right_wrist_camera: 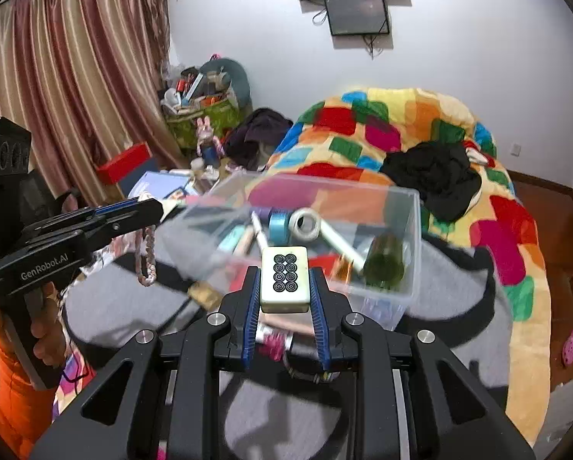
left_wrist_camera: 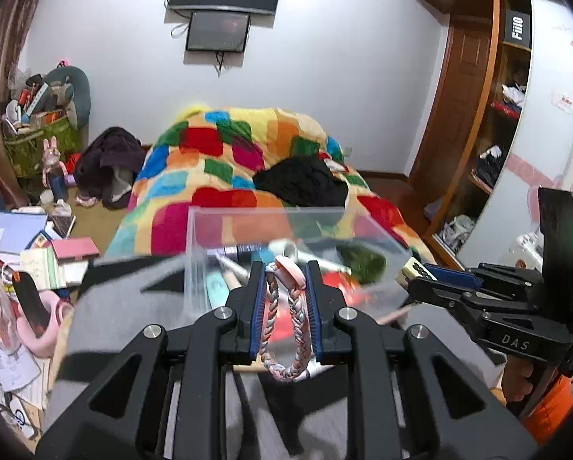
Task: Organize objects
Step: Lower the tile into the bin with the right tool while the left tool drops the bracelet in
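Observation:
My left gripper (left_wrist_camera: 285, 268) is shut on a braided pink-and-grey bracelet (left_wrist_camera: 292, 318), whose loop hangs between the pads just before a clear plastic box (left_wrist_camera: 248, 216). In the right wrist view the left gripper (right_wrist_camera: 154, 207) is at the left with the bracelet (right_wrist_camera: 147, 255) dangling. My right gripper (right_wrist_camera: 285, 274) is shut on a cream mahjong tile (right_wrist_camera: 285, 274) with black circles, held at the near wall of the clear box (right_wrist_camera: 409, 237). The box holds tape rolls (right_wrist_camera: 305, 224), pens and a green bottle (right_wrist_camera: 384, 260). The right gripper (left_wrist_camera: 415, 274) shows with the tile (left_wrist_camera: 415, 270) in the left wrist view.
The box rests on a grey cloth (right_wrist_camera: 459, 306) on a bed with a colourful patchwork blanket (left_wrist_camera: 225, 153) and black clothing (left_wrist_camera: 302, 182). Books and clutter (left_wrist_camera: 37, 253) cover the floor at left. A wardrobe (left_wrist_camera: 478, 115) stands right, curtains (right_wrist_camera: 75, 76) left.

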The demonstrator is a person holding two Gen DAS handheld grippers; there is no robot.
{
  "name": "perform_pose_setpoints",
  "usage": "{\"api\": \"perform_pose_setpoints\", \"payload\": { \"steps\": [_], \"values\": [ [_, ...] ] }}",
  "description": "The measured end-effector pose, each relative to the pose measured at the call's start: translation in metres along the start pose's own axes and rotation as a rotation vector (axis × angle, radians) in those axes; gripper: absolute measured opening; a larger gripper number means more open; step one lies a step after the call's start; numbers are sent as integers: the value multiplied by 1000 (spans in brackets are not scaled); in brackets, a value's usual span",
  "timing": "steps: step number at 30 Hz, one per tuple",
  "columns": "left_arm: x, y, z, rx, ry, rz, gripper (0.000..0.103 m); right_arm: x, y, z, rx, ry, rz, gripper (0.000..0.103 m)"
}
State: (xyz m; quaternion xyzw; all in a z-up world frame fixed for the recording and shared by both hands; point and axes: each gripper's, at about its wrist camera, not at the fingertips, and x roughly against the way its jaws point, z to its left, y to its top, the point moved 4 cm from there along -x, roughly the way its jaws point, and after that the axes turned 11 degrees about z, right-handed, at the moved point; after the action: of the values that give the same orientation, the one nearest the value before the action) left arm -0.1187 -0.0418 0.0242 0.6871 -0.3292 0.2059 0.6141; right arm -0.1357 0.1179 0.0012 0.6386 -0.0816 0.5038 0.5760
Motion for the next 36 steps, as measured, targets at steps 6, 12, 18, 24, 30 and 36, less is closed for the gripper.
{"api": "perform_pose_setpoints", "payload": {
  "steps": [6,12,18,24,30,36],
  "values": [
    [-5,24,7,5,29,-33,20,-4,24,-6,-12,-15,-28,22],
    [-28,35,11,0,69,-25,20,-31,35,-15,-24,-42,18,22],
    [-68,27,15,2,71,67,20,-66,33,-28,-42,-59,107,22],
    [-96,14,14,10,24,157,20,-81,26,-34,-25,-87,160,22],
    [-101,8,4,-18,1,182,20,-83,26,-33,-15,-94,163,23],
    [-95,7,0,-25,-14,182,26,-78,27,-29,-11,-85,160,27]
  ]
}}
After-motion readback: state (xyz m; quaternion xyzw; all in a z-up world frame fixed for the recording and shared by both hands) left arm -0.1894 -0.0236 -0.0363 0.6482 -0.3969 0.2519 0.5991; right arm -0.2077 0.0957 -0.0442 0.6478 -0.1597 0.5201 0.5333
